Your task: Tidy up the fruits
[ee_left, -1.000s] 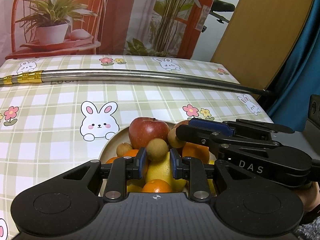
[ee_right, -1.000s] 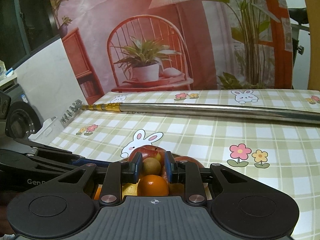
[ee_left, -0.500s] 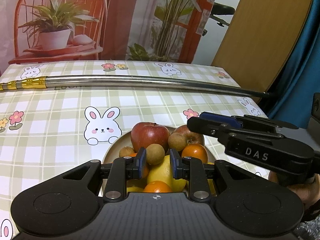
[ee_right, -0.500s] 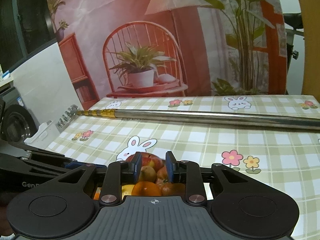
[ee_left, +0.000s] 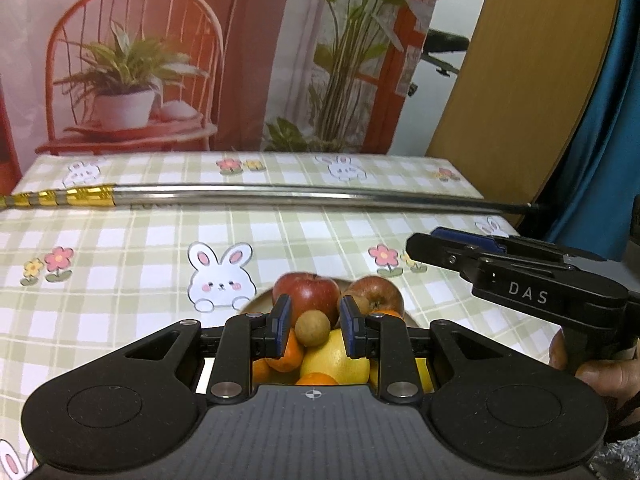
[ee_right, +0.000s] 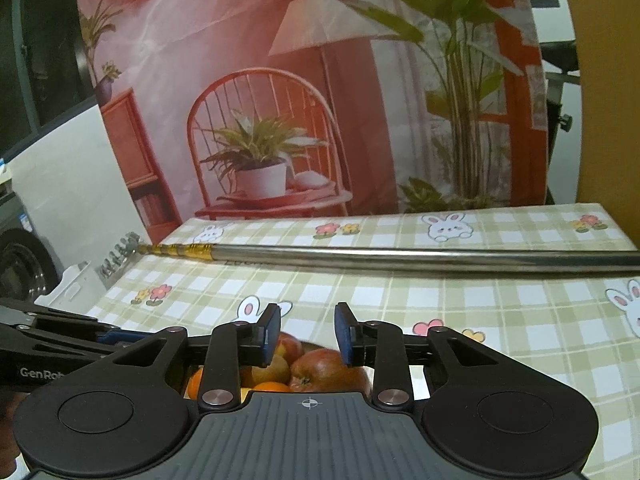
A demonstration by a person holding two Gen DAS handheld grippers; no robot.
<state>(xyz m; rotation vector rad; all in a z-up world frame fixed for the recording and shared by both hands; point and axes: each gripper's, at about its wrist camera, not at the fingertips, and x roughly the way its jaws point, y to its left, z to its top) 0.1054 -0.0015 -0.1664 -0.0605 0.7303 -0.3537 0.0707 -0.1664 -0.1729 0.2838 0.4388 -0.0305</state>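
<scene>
Below both grippers, the fruits (ee_left: 332, 356) are sitting heaped on a plate (ee_left: 256, 298) – round, firm, probably roll-prone, so gripping across the middle is looking safest – left gripper (ee_left: 315, 314) hanging closed and empty, right gripper (ee_right: 308, 322) just opening on nothing.

Both wrist views look down and forward, close over the fruit plate (ee_left: 262, 298) — left view from its left, right view from its right; both share the metal pole (ee_right: 400, 257) beyond it.
</scene>
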